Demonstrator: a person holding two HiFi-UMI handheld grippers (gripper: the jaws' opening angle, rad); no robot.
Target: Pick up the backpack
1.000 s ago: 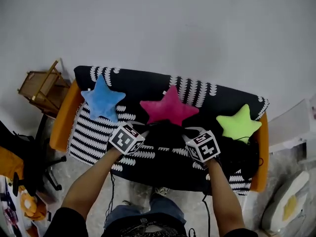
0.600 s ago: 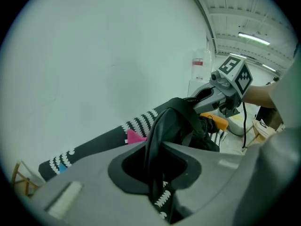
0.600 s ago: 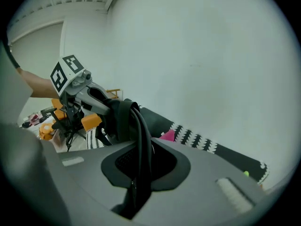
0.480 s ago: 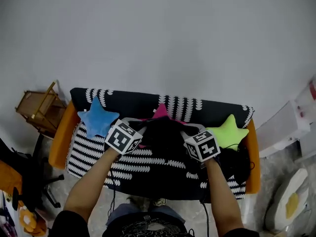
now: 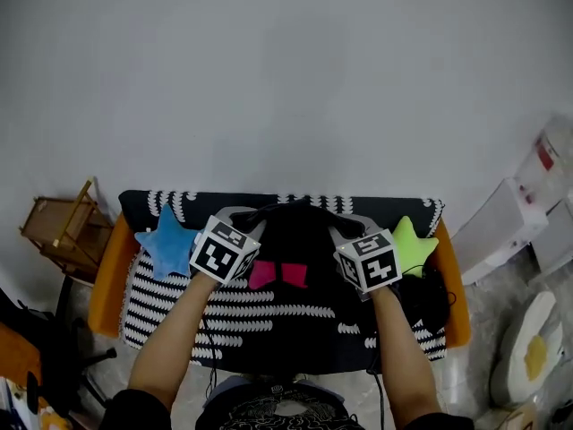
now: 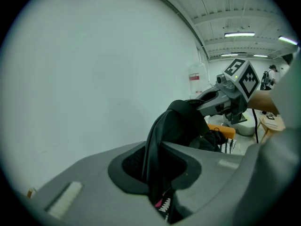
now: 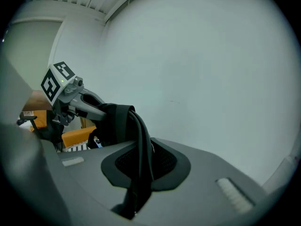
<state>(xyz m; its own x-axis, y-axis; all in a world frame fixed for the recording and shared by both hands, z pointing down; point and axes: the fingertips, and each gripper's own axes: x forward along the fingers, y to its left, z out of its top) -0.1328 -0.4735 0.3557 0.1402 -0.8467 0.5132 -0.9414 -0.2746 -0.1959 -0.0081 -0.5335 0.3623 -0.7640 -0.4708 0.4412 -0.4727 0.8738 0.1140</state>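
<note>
The black backpack [image 5: 295, 240] hangs in the air above the sofa, held up by its straps between both grippers. My left gripper [image 5: 243, 225] is shut on its left strap [image 6: 157, 145], which runs pinched between the jaws. On the other strap [image 7: 140, 149], my right gripper [image 5: 347, 229] is shut in the same way. In the left gripper view the right gripper [image 6: 221, 100] shows across the bag's top, and the right gripper view shows the left gripper [image 7: 80, 100] the same way. The bag's lower part is hidden in both gripper views.
Below is an orange sofa [image 5: 106, 271] under a black and white striped throw [image 5: 179, 303]. On it lie a blue star cushion [image 5: 166, 243], a pink one [image 5: 277, 275] partly behind the bag, a green one [image 5: 412, 245] and a black bundle [image 5: 431, 298]. A wooden rack [image 5: 58, 227] stands left, a white unit [image 5: 501, 231] right.
Both grippers have risen with the backpack, lifting it off the sofa seat. It now hangs in front of the pink star cushion and the sofa back.
</note>
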